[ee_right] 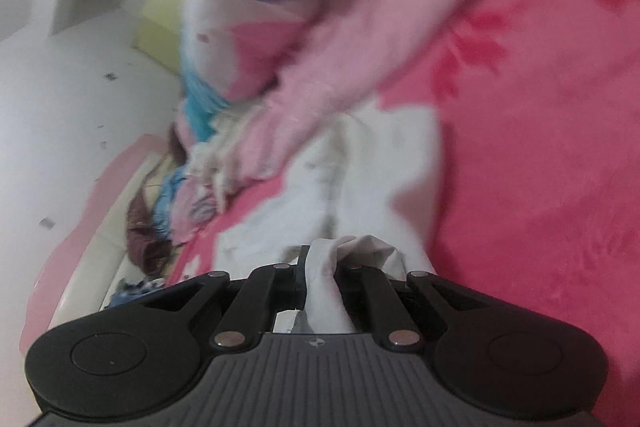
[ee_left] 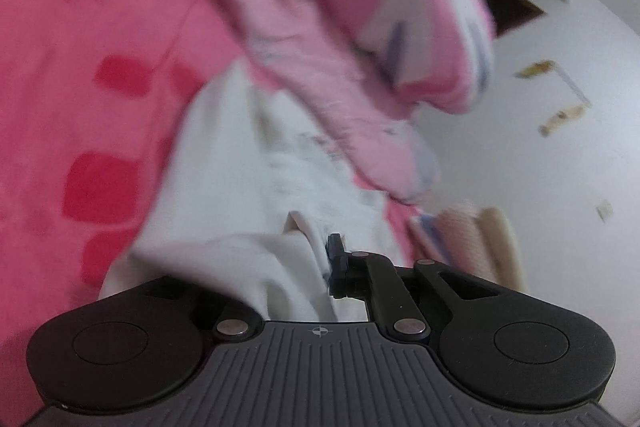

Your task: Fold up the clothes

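both tongs (ee_left: 320,267) (ee_right: 320,267) pinch blurred white garment (ee_left: 256,163) (ee_right: 360,163)

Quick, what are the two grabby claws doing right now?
Left gripper: closed, pinching the soft white cloth garment.
Right gripper: closed, pinching a bunched edge of the same white garment.

The blanket (ee_left: 60,107) is pink with red squares and leaf shapes. The cloth (ee_left: 240,155) is white. The quilt (ee_left: 400,7) is pink and white. The floor (ee_left: 560,167) is white.
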`<control>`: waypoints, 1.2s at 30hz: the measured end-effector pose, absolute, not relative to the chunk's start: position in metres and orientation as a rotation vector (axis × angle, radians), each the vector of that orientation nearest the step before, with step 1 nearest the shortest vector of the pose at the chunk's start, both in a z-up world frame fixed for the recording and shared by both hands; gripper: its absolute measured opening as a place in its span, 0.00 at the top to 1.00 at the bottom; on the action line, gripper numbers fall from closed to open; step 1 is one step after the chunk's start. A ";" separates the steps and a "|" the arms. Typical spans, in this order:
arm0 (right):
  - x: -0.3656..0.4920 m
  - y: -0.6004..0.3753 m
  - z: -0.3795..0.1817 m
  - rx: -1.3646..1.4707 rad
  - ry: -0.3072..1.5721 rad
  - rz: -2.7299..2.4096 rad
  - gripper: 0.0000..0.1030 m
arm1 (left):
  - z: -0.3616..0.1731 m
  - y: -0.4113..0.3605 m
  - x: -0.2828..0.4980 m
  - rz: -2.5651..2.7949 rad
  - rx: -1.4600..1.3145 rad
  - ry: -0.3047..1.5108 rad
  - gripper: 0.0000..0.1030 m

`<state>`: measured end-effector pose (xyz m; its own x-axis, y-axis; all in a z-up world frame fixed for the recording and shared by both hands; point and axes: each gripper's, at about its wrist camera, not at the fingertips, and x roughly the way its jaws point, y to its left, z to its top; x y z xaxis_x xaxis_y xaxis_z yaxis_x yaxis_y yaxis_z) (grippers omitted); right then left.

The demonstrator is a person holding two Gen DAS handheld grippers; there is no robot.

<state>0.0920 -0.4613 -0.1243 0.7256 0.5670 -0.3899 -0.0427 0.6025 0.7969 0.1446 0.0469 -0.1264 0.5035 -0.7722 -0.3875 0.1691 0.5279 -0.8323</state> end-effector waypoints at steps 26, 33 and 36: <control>-0.069 -0.475 -0.064 0.891 0.669 0.292 0.17 | -0.071 0.127 0.019 -0.498 -0.892 0.624 0.00; -0.095 -0.417 -0.093 0.813 0.825 0.220 0.30 | -0.103 0.069 -0.004 -0.642 -0.711 0.804 0.06; -0.082 -0.408 -0.104 0.829 0.805 0.179 0.30 | -0.123 0.062 0.015 -0.602 -0.784 0.873 0.10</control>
<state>-0.0816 -0.4083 -0.1040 0.6972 0.4377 -0.5677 0.1566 0.6798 0.7165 0.0145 0.0624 -0.1229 0.5143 -0.7377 -0.4374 0.1466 0.5782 -0.8026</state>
